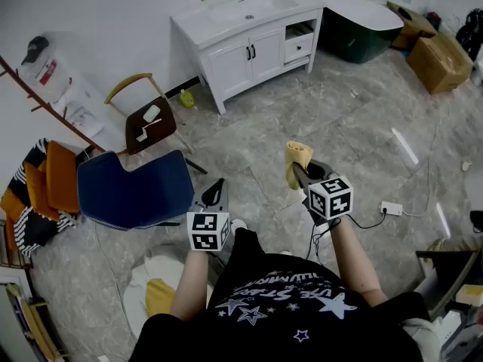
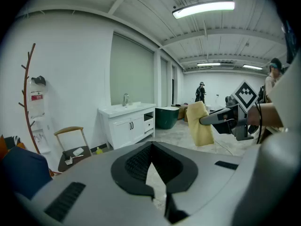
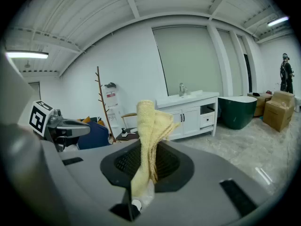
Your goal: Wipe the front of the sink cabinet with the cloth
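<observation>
The right tongs (image 1: pixel 299 173), at the centre of the head view, clamp the yellow cloth (image 1: pixel 296 159), which stands folded above them. The left tongs (image 1: pixel 213 193), lower left of centre, are closed on nothing. Both hang over the grey floor (image 1: pixel 339 119). The white cabinet (image 1: pixel 245 55) stands at top centre, well apart from the cloth.

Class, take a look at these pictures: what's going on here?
A person holds a gripper in each hand. The right gripper is shut on a yellow cloth, which hangs from its jaws. The left gripper is shut and empty. The white sink cabinet stands across the floor, apart from both grippers, so no wiping is under way.
</observation>
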Demonstrator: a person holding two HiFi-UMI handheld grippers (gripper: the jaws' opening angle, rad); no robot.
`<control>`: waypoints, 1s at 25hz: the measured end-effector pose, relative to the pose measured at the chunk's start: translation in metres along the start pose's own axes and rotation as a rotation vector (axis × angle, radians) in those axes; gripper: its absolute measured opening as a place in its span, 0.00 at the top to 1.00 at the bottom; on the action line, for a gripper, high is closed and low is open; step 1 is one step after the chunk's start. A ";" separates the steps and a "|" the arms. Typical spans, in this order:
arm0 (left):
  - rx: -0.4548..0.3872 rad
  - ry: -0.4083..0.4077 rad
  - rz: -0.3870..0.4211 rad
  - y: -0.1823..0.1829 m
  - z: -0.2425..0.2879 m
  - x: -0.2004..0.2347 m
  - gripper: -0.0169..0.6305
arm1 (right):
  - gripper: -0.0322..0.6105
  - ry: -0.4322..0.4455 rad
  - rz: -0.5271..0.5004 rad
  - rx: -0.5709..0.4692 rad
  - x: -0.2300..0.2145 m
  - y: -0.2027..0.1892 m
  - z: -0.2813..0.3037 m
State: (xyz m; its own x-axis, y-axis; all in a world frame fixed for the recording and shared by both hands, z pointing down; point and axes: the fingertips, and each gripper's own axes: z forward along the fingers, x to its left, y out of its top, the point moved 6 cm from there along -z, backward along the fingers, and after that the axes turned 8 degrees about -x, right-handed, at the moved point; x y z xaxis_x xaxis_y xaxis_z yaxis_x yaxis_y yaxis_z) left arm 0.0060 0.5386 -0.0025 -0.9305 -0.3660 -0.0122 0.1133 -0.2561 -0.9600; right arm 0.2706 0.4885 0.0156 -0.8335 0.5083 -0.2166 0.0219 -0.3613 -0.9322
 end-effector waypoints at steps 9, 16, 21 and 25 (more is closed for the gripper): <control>0.032 0.021 -0.059 -0.022 -0.007 -0.026 0.95 | 0.85 -0.006 0.019 0.044 -0.015 -0.023 -0.023; 0.098 0.038 -0.094 -0.041 0.016 0.016 0.95 | 0.85 -0.052 0.013 0.094 -0.030 -0.029 0.018; 0.058 0.006 -0.071 -0.019 0.068 0.070 0.95 | 0.85 -0.066 -0.012 0.073 -0.032 0.004 0.080; -0.002 0.003 -0.055 0.008 0.111 0.122 0.95 | 0.85 -0.091 -0.025 0.033 -0.035 0.036 0.135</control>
State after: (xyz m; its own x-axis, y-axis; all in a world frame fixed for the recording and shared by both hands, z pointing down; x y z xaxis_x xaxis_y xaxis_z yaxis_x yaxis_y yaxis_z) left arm -0.0681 0.3922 0.0191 -0.9363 -0.3490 0.0395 0.0617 -0.2740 -0.9597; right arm 0.2256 0.3521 0.0289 -0.8804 0.4447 -0.1645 -0.0167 -0.3758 -0.9265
